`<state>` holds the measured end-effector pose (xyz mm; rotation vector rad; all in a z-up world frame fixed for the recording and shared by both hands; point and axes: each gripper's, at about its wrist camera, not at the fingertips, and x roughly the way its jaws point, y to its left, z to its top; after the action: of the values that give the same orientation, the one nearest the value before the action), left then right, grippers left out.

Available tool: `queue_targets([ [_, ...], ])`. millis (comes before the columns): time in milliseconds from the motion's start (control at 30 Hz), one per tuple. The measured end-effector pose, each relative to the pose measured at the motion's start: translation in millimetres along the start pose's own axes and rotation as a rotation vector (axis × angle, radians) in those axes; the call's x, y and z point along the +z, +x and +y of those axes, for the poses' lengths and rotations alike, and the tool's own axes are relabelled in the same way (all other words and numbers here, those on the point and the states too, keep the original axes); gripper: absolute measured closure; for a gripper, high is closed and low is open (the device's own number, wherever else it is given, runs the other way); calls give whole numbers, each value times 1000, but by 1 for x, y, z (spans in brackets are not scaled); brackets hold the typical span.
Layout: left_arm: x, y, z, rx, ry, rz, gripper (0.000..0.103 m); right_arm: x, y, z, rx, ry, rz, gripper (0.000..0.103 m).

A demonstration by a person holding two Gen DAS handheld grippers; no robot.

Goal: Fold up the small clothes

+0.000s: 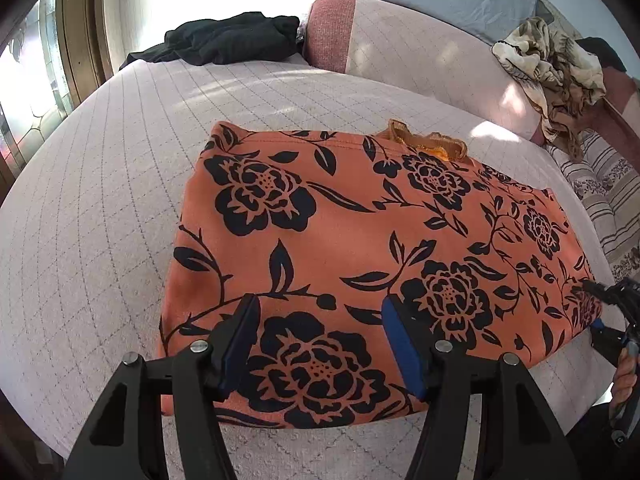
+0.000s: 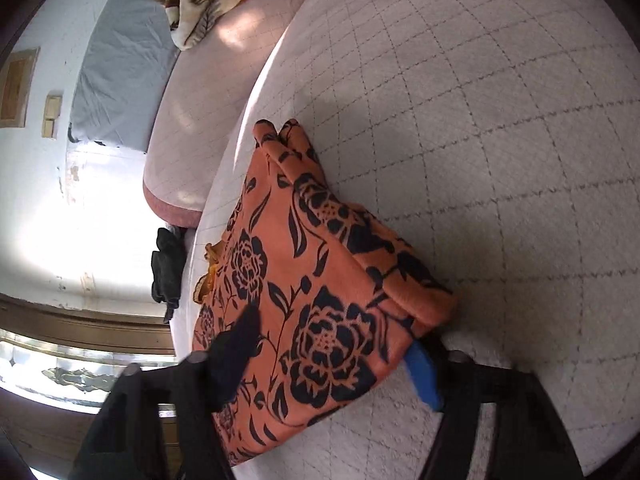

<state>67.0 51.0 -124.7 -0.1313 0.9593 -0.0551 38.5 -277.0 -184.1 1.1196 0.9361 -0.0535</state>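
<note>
An orange garment with black flowers [image 1: 360, 240] lies folded flat on the pale quilted bed [image 1: 100, 220], with a strip of orange lace [image 1: 432, 142] poking out at its far edge. My left gripper [image 1: 320, 344] hovers open over the garment's near edge, its blue pads apart and nothing pinched between them. In the right wrist view the garment [image 2: 320, 280] fills the middle. My right gripper [image 2: 332, 360] straddles its right-hand edge: one finger lies over the cloth, the blue-padded finger [image 2: 424, 376] sits beside the raised fold. The pads stand apart from each other. The same gripper [image 1: 596, 306] shows at the far right.
A heap of black clothes [image 1: 228, 38] lies at the bed's far side near the bright window [image 1: 40, 80]. A pink bolster [image 1: 400, 48] runs along the back with a crumpled beige patterned cloth [image 1: 548, 64] on it. Striped bedding [image 1: 600, 188] lies at the right.
</note>
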Motion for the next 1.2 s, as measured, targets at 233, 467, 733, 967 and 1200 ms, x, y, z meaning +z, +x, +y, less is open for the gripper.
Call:
queue_targets([
  [233,4,-3,-6,7,69,-51,39,-10,-23,38,-127,-226,-121,93],
  [467,-2,25,-5,43,114,-11,36,3,-46,14,-208,-253,-42,26],
  [733,-3,26,-2,22,115,-33,35,79,-13,64,-89,-493,65,26],
  [967,-5,26,1,6,123,-50,34,119,85,81,-100,-565,233,53],
  [1200,-3,29,-3,17,137,-66,34,122,99,83,-282,-594,147,89],
])
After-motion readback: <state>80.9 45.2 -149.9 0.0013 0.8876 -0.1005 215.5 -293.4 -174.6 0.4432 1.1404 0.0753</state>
